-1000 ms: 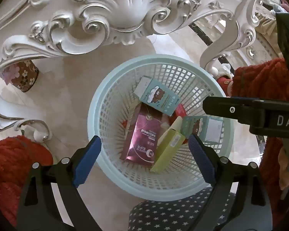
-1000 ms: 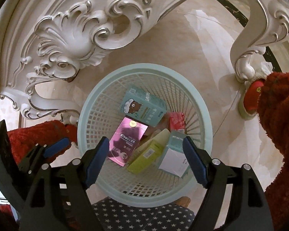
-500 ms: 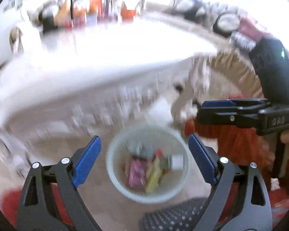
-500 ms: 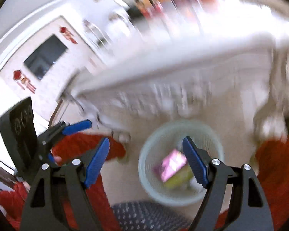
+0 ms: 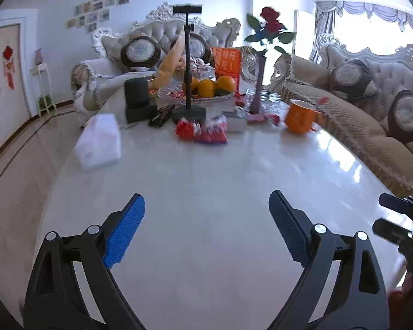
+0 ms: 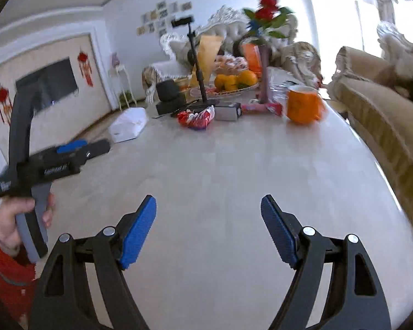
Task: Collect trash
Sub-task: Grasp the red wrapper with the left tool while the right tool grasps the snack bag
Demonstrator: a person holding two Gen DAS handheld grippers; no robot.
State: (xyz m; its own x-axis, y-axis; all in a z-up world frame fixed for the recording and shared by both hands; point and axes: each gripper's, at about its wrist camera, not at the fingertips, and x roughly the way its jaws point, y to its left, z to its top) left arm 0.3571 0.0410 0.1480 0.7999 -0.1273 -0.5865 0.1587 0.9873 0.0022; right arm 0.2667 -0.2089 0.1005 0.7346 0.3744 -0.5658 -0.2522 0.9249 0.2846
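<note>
Both claws released and empty over bare tabletop (image 5: 206, 170): left claw (image 5: 206, 228), right claw (image 6: 208, 228); red wrappers (image 5: 201, 132) beside orange mug (image 5: 300, 118).

Black claw (image 6: 208, 228) arms, ribbed blue pads (image 6: 137, 233), red sleeve (image 6: 2, 269).

right tongs (image 5: 399, 220): in the left wrist view only two dark prongs show at 3 o'clock, cut by the edge; spread unreadable there.
red wrappers (image 5: 202, 132): smeared at 12 o'clock on the tabletop (image 5: 206, 181); print unreadable.
white packet (image 5: 99, 141): blurred at 10 o'clock; kind unclear.
hand (image 6: 13, 220): at 9 o'clock in the right wrist view, partly behind the grey handle, sleeve cut off.
sofa (image 6: 385, 115): blurred at 3 o'clock.
</note>
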